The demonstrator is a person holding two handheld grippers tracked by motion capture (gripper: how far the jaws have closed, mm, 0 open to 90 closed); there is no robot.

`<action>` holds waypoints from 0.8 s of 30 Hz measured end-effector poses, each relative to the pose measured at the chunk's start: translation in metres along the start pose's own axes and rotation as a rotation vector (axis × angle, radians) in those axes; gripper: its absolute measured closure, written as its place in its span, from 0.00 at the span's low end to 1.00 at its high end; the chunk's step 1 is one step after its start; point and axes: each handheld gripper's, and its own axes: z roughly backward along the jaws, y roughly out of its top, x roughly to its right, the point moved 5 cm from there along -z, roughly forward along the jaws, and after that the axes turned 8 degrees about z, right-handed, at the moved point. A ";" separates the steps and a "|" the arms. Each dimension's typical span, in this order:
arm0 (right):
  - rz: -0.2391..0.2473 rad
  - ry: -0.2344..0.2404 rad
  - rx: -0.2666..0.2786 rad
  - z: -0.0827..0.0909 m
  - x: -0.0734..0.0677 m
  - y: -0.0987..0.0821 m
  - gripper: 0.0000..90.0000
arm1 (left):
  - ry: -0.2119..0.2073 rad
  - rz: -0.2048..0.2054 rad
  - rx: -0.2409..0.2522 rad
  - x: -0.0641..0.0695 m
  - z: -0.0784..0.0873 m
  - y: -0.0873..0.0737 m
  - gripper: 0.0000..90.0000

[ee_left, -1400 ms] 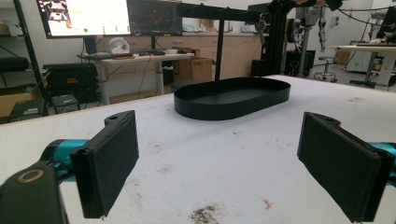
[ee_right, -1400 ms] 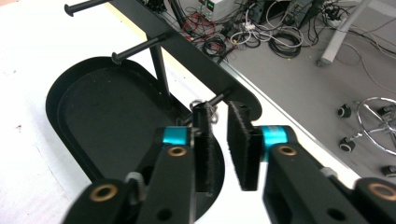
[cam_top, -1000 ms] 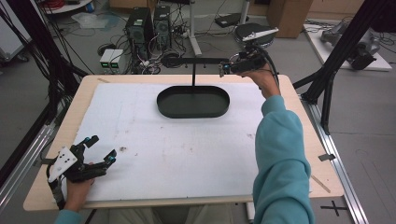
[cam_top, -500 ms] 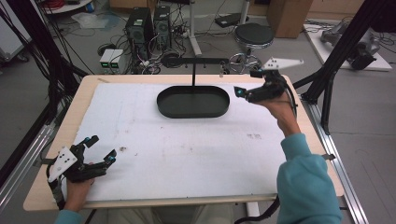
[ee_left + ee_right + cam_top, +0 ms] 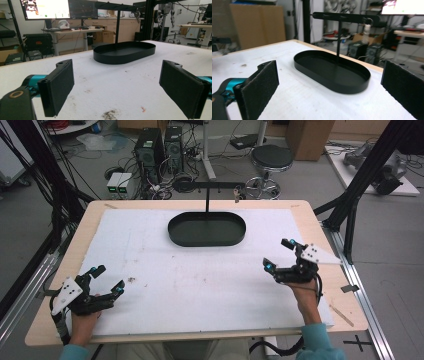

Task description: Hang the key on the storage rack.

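Grippers, left [image 5: 106,279] and right [image 5: 279,254], spread empty over stained white foam; oval black tray [image 5: 207,239] beyond.

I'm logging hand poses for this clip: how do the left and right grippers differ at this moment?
The left gripper sits at the table's near left corner, while the right gripper is at the right edge, closer to the black oval tray. The left gripper points up and to the right across the table; the right gripper points left toward the middle. Both have jaws wide apart and hold nothing.
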 end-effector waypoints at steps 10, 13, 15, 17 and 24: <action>0.016 -0.093 0.032 0.022 -0.010 -0.050 0.01 | 0.000 0.003 0.000 0.000 0.000 0.000 0.14; 0.001 -0.095 0.031 0.022 -0.010 -0.062 0.01 | 0.000 0.002 -0.001 0.000 0.000 0.000 0.14; -0.004 -0.092 0.028 0.022 -0.010 -0.065 0.01 | 0.000 0.004 0.002 0.000 0.000 0.000 0.14; -0.016 -0.101 0.043 0.024 -0.010 -0.065 0.01 | -0.001 0.001 0.001 0.000 0.000 0.000 0.14; -0.003 -0.115 0.047 0.025 -0.011 -0.066 0.01 | -0.003 -0.009 0.005 0.001 0.000 0.000 0.14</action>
